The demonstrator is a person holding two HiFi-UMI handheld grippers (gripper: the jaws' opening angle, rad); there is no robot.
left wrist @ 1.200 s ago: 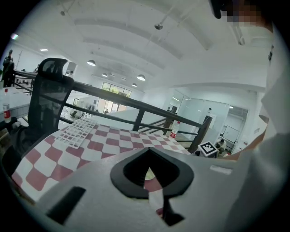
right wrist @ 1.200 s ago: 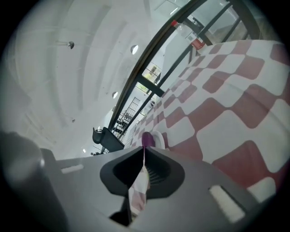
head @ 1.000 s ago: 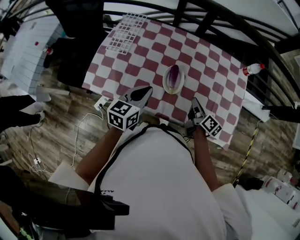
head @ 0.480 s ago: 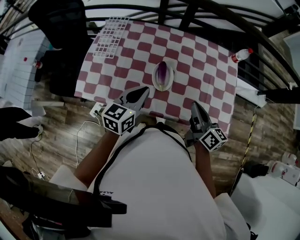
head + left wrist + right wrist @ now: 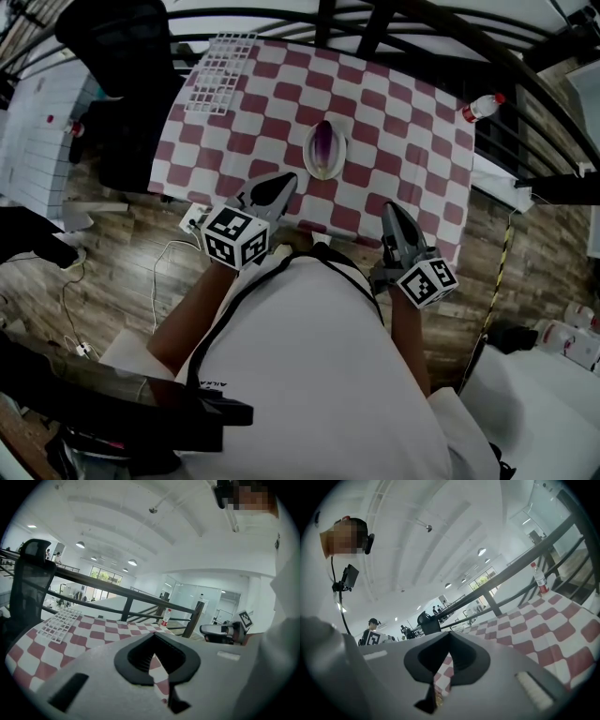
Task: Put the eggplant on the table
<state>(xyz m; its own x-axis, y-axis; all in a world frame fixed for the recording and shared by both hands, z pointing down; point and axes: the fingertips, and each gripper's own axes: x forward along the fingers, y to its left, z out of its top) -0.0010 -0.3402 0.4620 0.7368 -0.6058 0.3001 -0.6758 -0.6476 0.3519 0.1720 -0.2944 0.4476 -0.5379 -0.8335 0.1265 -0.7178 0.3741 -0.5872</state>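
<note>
A purple eggplant (image 5: 323, 142) lies on a white plate (image 5: 324, 170) in the middle of the red-and-white checked table (image 5: 412, 141). My left gripper (image 5: 287, 179) hovers over the table's near edge, just short of the plate and to its left. It is shut, jaws meeting at the tip (image 5: 152, 635) with nothing between them. My right gripper (image 5: 389, 209) is over the near edge to the plate's right, also shut and empty (image 5: 449, 633). Neither gripper view shows the eggplant, because the jaws cover it.
A white wire rack (image 5: 221, 67) lies at the table's far left corner. A plastic bottle (image 5: 479, 107) stands by the far right corner. A dark railing (image 5: 375, 19) runs behind the table, and a black chair (image 5: 117, 37) stands to its left. Cables lie on the wooden floor (image 5: 122, 272).
My right gripper has come up toward the camera and rolled, its marker cube showing a different face. The left gripper has shifted slightly. The eggplant stays on the plate.
</note>
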